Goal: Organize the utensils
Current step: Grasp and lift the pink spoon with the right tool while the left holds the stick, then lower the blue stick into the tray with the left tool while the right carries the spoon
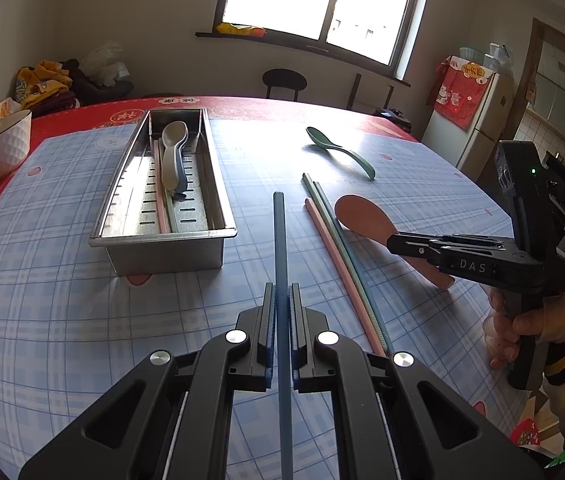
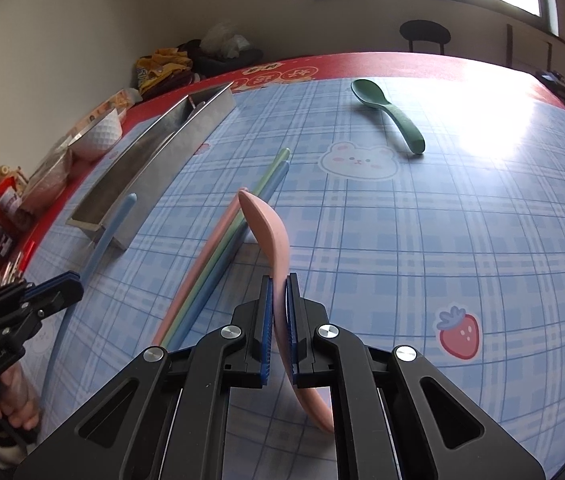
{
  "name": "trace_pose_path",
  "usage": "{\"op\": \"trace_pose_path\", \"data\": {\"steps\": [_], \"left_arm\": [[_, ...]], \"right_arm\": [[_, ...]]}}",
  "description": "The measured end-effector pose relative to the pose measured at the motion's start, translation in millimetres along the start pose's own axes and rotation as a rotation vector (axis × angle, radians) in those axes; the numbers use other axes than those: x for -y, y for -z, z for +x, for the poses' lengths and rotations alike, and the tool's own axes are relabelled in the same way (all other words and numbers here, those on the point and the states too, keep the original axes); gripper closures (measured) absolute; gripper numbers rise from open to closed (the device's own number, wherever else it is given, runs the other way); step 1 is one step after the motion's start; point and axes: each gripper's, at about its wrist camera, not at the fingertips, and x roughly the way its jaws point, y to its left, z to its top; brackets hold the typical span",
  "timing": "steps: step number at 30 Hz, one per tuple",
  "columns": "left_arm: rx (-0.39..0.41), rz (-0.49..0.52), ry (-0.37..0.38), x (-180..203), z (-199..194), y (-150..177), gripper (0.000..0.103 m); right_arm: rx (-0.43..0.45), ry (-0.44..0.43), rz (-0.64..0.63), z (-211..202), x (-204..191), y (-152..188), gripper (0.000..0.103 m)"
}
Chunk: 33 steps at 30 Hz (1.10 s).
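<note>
The left gripper (image 1: 282, 304) was clenched on a blue chopstick (image 1: 279, 240) pointing toward the steel utensil tray (image 1: 162, 236). The right gripper (image 2: 279, 292) pinched a pink spoon (image 2: 270, 232) beside three loose chopsticks (image 2: 218, 248).

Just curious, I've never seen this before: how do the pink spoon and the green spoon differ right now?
The pink spoon is clamped by its handle in the right tongs, turned on edge; the green spoon lies untouched on the table, bowl up. The pink one is near the chopsticks; the green one lies apart. Both are outside the tray.
</note>
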Motion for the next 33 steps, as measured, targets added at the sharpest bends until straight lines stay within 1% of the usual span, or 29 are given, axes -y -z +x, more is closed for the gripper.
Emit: {"op": "trace_pose_path", "data": {"steps": [3, 12, 16, 22, 24, 29, 33], "left_arm": [[0.006, -0.004, 0.002, 0, -2, 0, 0.097], [0.015, -0.011, 0.004, -1, -5, 0, 0.097], [0.018, -0.015, 0.004, -2, -6, 0, 0.097], [0.024, -0.018, -0.010, -1, -7, 0, 0.097], [0.028, -0.018, -0.009, -1, -8, -1, 0.097], [0.026, -0.023, -0.017, -2, -10, -4, 0.097], [0.024, -0.058, 0.004, -8, -15, -12, 0.097]], "right_arm": [[-0.021, 0.027, -0.027, 5, -4, -1, 0.094], [-0.020, 0.089, -0.080, 5, -14, 1, 0.096], [0.022, 0.057, -0.053, -4, -9, 2, 0.096], [0.091, -0.037, 0.037, -17, 11, 1, 0.096], [0.098, -0.068, 0.065, -19, 18, 2, 0.096], [0.106, -0.085, 0.072, -19, 19, 1, 0.096], [0.105, -0.101, 0.079, -19, 21, 1, 0.096]]}}
